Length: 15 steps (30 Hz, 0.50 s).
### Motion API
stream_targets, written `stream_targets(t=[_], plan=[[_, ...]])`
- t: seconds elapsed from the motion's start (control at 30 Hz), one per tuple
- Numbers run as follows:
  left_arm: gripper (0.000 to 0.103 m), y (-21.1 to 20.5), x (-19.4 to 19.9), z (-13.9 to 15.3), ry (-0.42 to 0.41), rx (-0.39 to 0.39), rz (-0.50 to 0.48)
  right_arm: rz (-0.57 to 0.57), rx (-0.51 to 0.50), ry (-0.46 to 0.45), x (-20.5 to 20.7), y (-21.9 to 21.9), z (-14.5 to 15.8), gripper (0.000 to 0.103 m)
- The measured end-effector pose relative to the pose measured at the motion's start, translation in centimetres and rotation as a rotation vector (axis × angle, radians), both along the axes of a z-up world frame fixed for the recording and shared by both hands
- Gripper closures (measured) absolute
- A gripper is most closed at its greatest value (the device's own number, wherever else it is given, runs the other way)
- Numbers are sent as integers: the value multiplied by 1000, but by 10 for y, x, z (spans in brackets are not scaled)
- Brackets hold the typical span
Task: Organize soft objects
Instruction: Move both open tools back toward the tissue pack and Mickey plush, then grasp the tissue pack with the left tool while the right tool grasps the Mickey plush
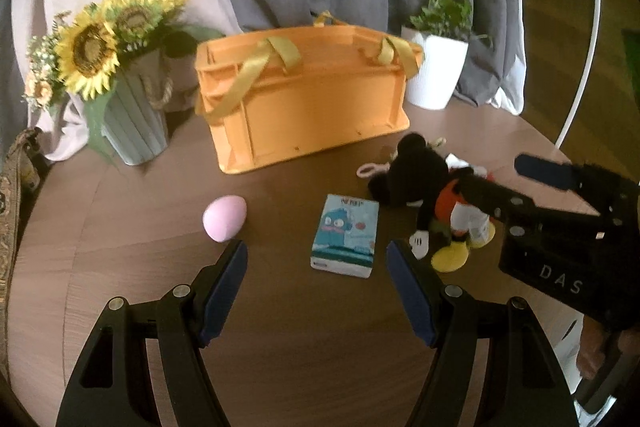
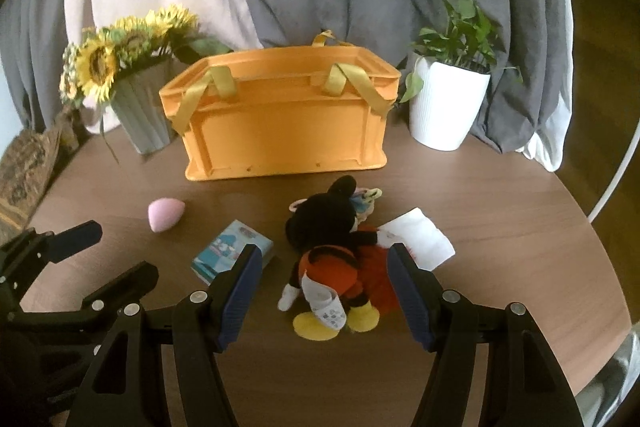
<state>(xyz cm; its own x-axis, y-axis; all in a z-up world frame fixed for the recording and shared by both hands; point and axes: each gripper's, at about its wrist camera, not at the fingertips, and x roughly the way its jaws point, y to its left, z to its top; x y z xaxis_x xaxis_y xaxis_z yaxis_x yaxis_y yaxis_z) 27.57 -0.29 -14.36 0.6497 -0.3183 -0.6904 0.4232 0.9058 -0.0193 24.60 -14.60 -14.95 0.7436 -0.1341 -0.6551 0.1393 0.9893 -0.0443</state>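
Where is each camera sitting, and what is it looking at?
Left wrist: it rides on the left hand-held gripper, looking forward and down over its open fingers at the tissue pack and pink egg-shaped sponge; the right hand-held gripper shows at the right edge.
Right wrist: it rides on the right hand-held gripper, looking forward and down at the plush mouse between its open fingers; the left hand-held gripper shows at the lower left.
Both see the orange basket, the sunflowers, the potted plant and the round table.
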Motion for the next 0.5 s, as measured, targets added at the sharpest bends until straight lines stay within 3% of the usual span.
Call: stream_targets(t=[0.5], plan=[[31, -23, 21, -43, 28, 58, -77, 88, -156, 23, 17, 6, -29, 41]])
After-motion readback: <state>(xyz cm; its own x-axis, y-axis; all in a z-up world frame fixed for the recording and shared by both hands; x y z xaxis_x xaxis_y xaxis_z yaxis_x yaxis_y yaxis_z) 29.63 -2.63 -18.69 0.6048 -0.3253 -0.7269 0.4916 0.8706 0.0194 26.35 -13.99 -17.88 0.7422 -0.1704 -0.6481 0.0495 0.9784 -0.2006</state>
